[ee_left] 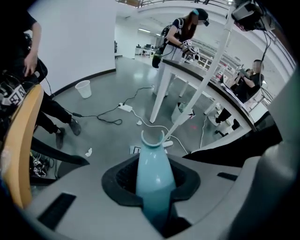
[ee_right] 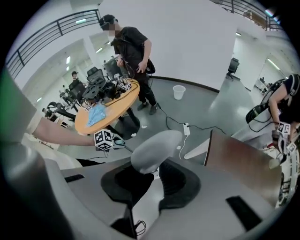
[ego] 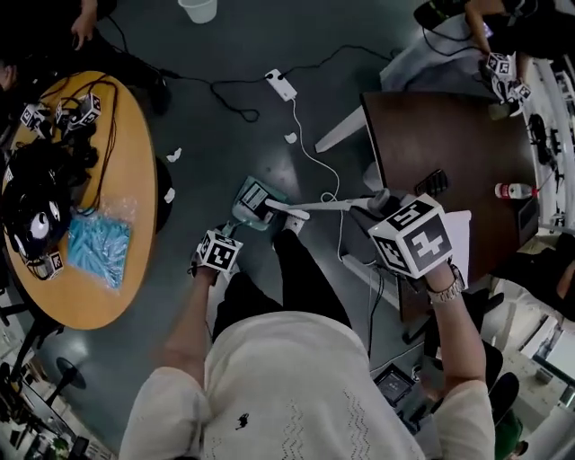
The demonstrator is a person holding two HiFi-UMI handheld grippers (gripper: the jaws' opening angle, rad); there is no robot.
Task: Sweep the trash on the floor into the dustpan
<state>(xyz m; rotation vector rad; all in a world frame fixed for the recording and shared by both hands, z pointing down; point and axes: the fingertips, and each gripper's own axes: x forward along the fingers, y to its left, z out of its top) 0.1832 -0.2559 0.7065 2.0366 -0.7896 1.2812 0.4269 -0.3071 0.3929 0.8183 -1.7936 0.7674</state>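
In the head view my left gripper [ego: 229,235] is shut on the handle of a teal dustpan [ego: 254,202] that rests on the grey floor ahead of the person's legs. The left gripper view shows that teal handle [ee_left: 152,176] clamped between the jaws. My right gripper [ego: 382,205] is shut on the grey grip [ee_right: 154,149] of a white broom [ego: 337,206], whose pole runs left to the dustpan's mouth. Bits of white paper trash [ego: 174,154] lie on the floor to the left, another scrap [ego: 290,137] lies farther ahead, and one scrap [ee_left: 88,151] shows in the left gripper view.
A round wooden table [ego: 135,180] with cables and a blue bag stands at the left. A dark brown table [ego: 449,162] stands at the right. A power strip [ego: 282,84] with trailing cords and a white cup [ego: 199,9] lie on the floor ahead. People stand around.
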